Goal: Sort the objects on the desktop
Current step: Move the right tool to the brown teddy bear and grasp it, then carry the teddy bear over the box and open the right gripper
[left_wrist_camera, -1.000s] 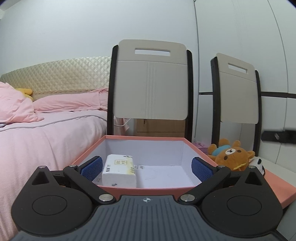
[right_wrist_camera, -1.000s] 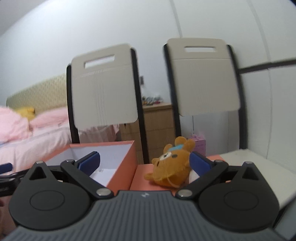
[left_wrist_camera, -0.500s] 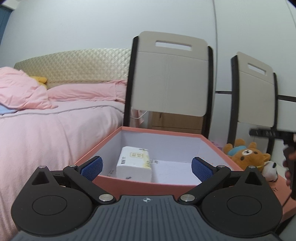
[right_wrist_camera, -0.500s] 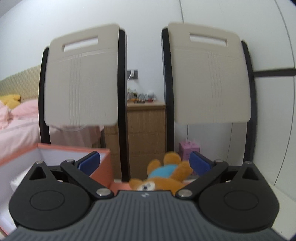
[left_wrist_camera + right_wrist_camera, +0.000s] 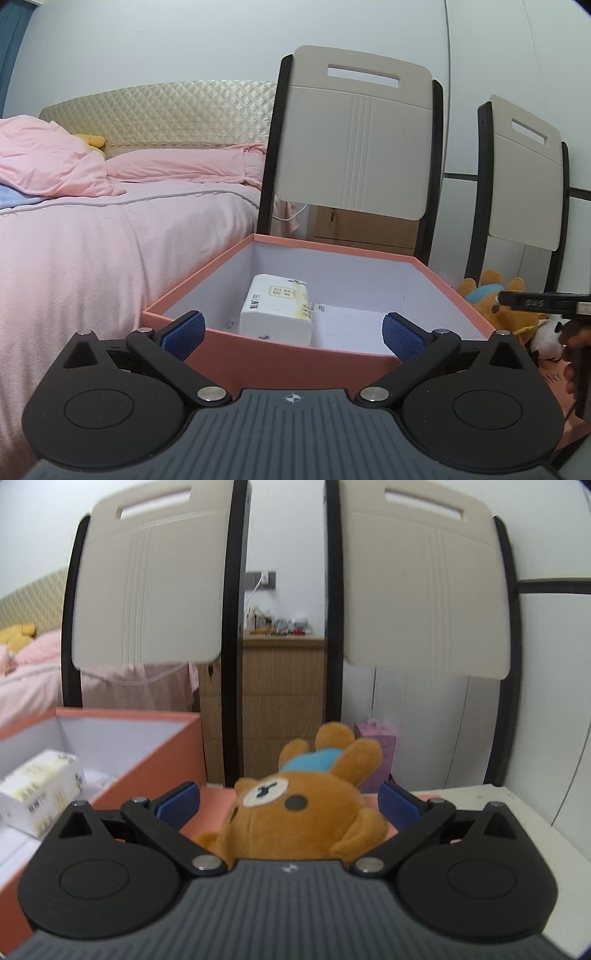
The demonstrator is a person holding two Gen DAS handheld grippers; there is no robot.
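Bedroom setup: two chair backs [image 5: 147, 583] behind the tabletop [image 5: 517, 823], pink bed [image 5: 92, 240] off its left edge. Orange box [image 5: 295, 362] sits open on the left part, tissue pack [image 5: 275, 310] already inside. Right gripper [image 5: 288, 801] jaws spread wide, straddling the bear plush [image 5: 299, 808] lying just right of the box; not yet closed, looks lined up for a grab. Left gripper [image 5: 291, 332] spread, empty, hovering at the box's near rim, likely just waiting.

Brown plush bear [image 5: 295, 812] lying beside orange box [image 5: 147, 764], tissue pack [image 5: 40, 790] inside
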